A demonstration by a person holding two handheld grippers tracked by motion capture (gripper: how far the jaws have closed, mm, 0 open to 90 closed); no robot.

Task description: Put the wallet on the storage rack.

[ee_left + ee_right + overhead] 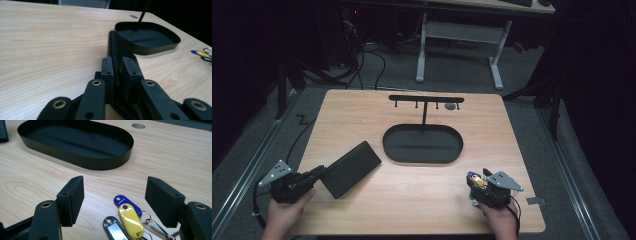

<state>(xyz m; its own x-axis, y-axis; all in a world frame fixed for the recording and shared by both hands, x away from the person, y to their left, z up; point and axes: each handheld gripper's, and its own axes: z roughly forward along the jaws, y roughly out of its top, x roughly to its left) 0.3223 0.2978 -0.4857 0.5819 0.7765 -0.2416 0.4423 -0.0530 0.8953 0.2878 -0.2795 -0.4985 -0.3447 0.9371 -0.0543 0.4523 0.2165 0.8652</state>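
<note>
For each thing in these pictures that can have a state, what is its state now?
Left tool: shut on the black wallet.
Black wallet: closed, gripped at one edge, tilted.
Right tool: open, jaws on either side of the key tags, not pressing on them.
Key tags: lying flat on the table, not held.
Oval tray: nothing in it.
Hook bar: upright on its post; nothing hangs on it.
</note>
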